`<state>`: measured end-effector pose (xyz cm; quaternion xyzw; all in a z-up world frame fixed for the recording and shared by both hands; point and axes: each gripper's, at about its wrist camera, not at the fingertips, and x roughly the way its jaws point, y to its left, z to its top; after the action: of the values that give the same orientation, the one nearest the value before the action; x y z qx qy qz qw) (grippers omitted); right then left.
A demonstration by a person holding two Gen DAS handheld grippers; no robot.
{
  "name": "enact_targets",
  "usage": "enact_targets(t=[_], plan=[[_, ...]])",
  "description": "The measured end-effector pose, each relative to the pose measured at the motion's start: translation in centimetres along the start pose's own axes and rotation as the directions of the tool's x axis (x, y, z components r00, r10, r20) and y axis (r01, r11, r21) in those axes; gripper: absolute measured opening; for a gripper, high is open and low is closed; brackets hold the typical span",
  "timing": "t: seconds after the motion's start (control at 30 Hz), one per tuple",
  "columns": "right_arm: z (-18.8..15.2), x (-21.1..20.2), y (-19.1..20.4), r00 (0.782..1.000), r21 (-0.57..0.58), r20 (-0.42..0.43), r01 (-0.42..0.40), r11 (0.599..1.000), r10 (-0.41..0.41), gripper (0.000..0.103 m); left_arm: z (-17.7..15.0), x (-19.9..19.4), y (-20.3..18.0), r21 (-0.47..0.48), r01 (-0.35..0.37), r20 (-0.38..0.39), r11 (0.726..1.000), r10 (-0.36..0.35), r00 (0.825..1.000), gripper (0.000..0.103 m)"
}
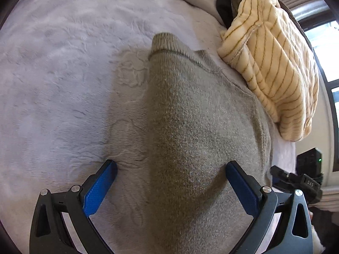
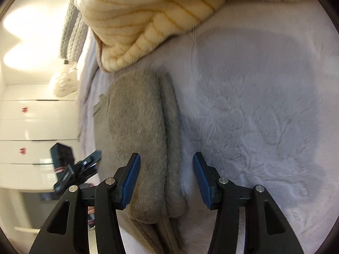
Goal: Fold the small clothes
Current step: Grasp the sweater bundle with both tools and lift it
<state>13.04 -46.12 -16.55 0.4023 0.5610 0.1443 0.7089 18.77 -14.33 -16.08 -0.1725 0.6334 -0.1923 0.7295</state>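
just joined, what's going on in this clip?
A person with a handheld gripper in each hand is folding a grey knit sweater on a pale plush blanket. The left gripper is open over the sweater's edge; the right gripper is open over its folded edge. Neither grips any cloth. A cream striped garment lies bunched beside the sweater.

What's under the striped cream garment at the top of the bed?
The striped cream garment overlaps the grey sweater's far edge and rests on darker clothes. What those are stays hidden.
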Motion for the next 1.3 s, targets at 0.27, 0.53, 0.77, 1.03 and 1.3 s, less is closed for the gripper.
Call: enact_targets(t=[0.27,0.53,0.77,1.03,1.3], plan=[[0.4,4.2,2.5,0.988,-0.096,-0.108,-0.122,0.988,0.112,0.058,-0.2,2.1,-3.2,0.068,0.073,-0.050,0.995,-0.070,0.996,0.103],[-0.2,6.8,3.6,0.981,-0.181,-0.173,-0.122,0.976,0.091,0.057,-0.4,4.0,-4.6,0.135,0.063,-0.060,0.989,-0.055,0.997,0.103],[-0.6,7.7,3.7,0.982,-0.104,-0.149,-0.130,0.986,0.114,0.036,-1.0,3.6,-5.5,0.170,0.016,-0.019,0.985,-0.013,1.000,0.090],[-2.8,6.4,6.6,0.956,-0.012,-0.085,-0.281,0.960,0.279,0.033,-1.9,-0.7,-5.6,0.184,0.096,0.041,0.978,-0.106,0.994,0.052],[-6.2,6.1,11.0,0.921,0.048,-0.067,-0.380,0.924,0.383,0.033,-3.3,-8.1,-3.6,0.160,0.214,0.068,0.964,-0.227,0.972,0.052]])
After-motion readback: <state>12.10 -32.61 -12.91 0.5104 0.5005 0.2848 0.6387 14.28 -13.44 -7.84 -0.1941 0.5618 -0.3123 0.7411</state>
